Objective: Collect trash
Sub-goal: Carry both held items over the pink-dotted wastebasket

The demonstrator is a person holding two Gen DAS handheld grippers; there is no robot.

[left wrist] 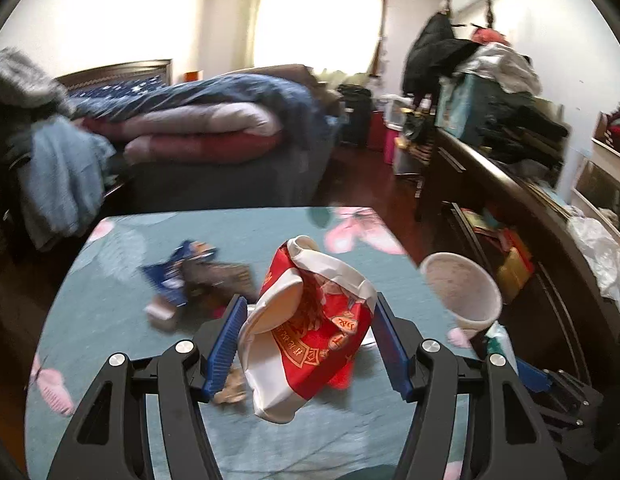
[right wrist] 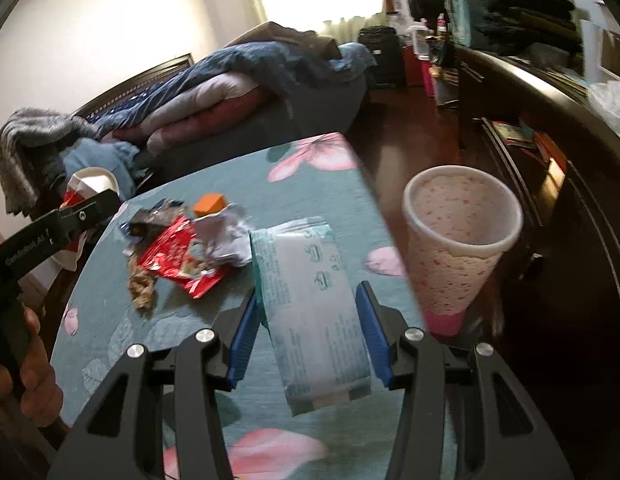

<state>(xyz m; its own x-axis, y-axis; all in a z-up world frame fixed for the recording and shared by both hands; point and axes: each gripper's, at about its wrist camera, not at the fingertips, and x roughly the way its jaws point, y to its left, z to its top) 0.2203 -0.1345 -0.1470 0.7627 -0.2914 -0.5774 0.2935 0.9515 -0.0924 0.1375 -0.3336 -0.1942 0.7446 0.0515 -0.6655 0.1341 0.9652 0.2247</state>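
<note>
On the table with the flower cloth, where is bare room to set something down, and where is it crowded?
Bare cloth lies along the table's far edge, beyond the wrapper pile, and by the near edge around the pink flower. The wrapper pile crowds the middle left.

From my left wrist feed the wrappers (left wrist: 198, 276) on the table (left wrist: 110, 320) are motion-smeared, so I can't read what they are, and the red-and-white bag (left wrist: 310, 332) hides the table behind it. On the right wrist feed the left gripper (right wrist: 90, 204) is cut off by the frame edge with only one arm of it and part of the hand (right wrist: 26, 372) showing. The print on the pale green pack (right wrist: 314, 312) is too blurred to read, and the cup (right wrist: 458, 248) base is smeared.
</note>
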